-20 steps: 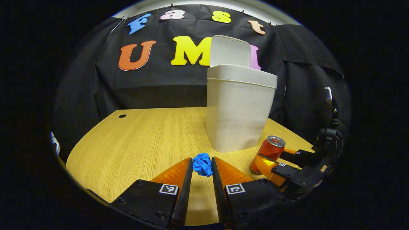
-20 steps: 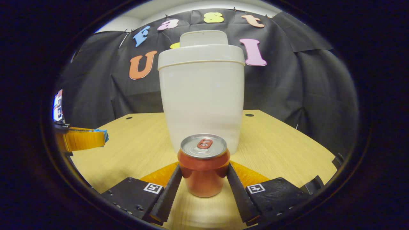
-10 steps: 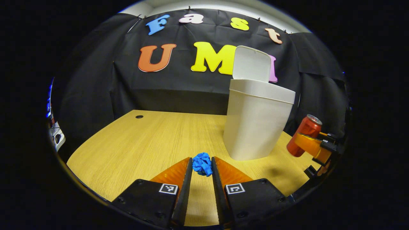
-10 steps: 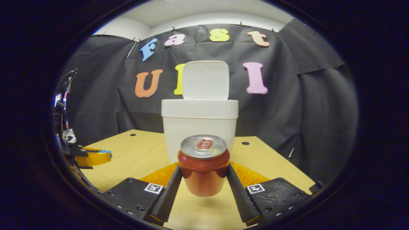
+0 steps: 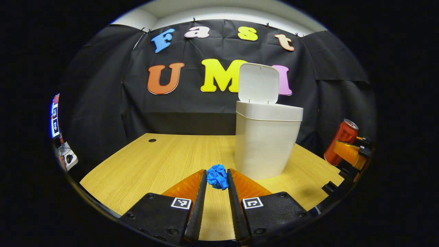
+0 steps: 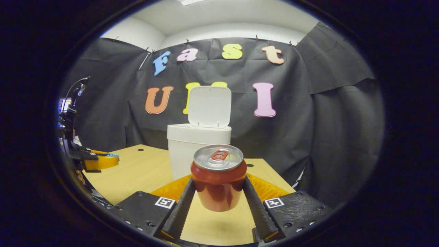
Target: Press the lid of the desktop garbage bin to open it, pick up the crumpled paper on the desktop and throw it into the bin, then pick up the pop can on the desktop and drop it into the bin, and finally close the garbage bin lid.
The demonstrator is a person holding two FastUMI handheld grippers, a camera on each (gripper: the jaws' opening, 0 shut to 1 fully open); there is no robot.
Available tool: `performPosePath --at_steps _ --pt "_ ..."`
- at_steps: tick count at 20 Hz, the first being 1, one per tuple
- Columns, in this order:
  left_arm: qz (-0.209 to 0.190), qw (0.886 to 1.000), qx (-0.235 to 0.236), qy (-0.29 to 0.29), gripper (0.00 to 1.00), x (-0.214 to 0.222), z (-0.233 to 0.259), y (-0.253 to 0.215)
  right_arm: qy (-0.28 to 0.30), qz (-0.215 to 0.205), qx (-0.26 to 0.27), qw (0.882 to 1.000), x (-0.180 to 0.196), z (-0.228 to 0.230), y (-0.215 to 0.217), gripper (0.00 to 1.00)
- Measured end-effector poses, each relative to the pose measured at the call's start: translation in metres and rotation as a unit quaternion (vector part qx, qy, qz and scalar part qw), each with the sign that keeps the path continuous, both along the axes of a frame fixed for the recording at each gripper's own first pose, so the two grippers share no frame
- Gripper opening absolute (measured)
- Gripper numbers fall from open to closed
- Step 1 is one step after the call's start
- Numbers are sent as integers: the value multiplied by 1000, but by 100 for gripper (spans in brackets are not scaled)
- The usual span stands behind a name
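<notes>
Both tongs had lifted up and pulled back from the white bin, which looked smaller than before. Its flat lid stood open. The left tongs pinched the crinkly blue paper ball in front of the bin. The right gripper view showed the can's shiny round top; the right tongs squeezed the smooth red can above the wooden table.
</notes>
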State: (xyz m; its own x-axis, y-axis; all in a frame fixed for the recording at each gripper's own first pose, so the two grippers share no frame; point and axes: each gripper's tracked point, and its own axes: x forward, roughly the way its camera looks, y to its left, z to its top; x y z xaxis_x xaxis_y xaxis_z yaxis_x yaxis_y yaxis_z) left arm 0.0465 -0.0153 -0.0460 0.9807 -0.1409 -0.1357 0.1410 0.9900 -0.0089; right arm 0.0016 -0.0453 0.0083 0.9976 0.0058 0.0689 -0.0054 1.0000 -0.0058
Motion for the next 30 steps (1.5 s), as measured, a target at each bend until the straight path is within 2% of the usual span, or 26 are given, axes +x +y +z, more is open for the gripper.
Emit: performPosePath --at_steps 5,10,14,18,21,23,27,30 --pt "-5 999 5 -33 40 -5 34 -37 -20 46 27 998 -28 18 -14 80" --pt "2 999 4 -51 40 3 71 -64 -8 26 58 998 -23 15 -46 79" --pt "-1 998 -14 -62 40 35 106 -80 6 31 48 998 -19 7 -42 79" --pt "14 996 -20 -81 40 78 140 -86 6 41 34 999 -18 7 -36 80" --pt "-6 995 13 -103 40 120 162 -107 3 42 33 999 -17 4 -35 79" --pt "-10 995 17 -102 39 143 165 -117 1 44 42 998 -15 5 -33 79" --pt "14 994 -1 -106 39 179 173 -115 -5 37 41 998 -16 6 -37 80" --pt "25 995 22 -97 40 195 161 -110 -15 32 53 998 -15 11 -40 80"
